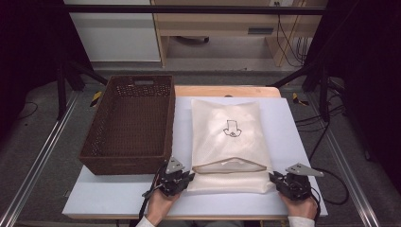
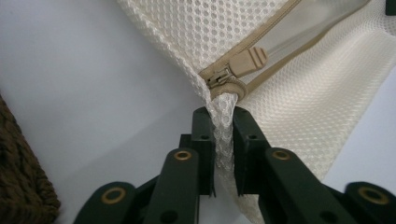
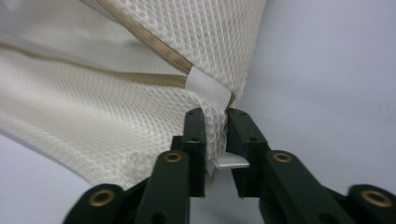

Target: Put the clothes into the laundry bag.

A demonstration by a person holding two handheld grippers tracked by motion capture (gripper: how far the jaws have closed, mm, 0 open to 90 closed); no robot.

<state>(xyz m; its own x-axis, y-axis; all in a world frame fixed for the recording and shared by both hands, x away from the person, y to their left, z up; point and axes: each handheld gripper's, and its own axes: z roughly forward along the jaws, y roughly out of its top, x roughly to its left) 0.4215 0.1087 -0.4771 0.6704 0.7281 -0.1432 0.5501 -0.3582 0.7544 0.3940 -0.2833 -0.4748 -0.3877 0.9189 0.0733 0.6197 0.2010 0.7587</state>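
Observation:
A cream mesh zip bag [image 1: 229, 137] lies flat on the white table [image 1: 118, 194], its tan zipper gaping near the front edge. My left gripper [image 1: 190, 176] is at the bag's near left corner. In the left gripper view, that gripper [image 2: 223, 112] pinches the mesh [image 2: 308, 93] just below the zipper pull [image 2: 247, 60]. My right gripper [image 1: 273, 176] is at the near right corner. In the right gripper view, it [image 3: 215, 112] is shut on the mesh [image 3: 93, 116] under a white tab [image 3: 210, 88] at the zipper's end.
A brown woven basket [image 1: 125, 165] stands left of the bag, its near corner close to the left gripper, and its wall [image 2: 23, 186] appears at the lower left of the left gripper view. Bare table lies in front of the bag and to its right.

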